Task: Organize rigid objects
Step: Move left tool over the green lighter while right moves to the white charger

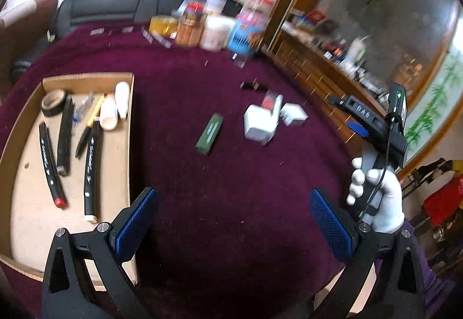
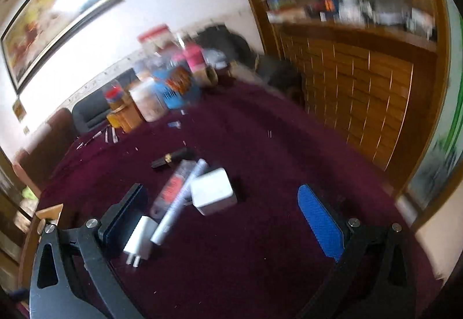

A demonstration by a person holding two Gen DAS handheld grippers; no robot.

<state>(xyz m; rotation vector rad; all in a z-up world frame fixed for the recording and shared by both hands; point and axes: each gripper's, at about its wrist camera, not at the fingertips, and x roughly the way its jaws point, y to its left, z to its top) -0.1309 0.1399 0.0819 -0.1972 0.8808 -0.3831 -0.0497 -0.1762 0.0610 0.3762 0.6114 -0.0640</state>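
Left tool (image 1: 233, 225): released, nothing between its pads. Right tool (image 2: 228, 220): released, above the maroon desk (image 2: 260, 261). Beyond: white chargers (image 2: 212, 191), green bar (image 1: 209, 133) on the desk. Cardboard tray (image 1: 128, 145) holds pens.

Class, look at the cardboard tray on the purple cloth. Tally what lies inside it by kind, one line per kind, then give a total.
Black markers: 3
Yellow pen: 1
Tape roll: 1
White tubes: 2
Clear wrapper, too blurred to name better: 1
Total: 8
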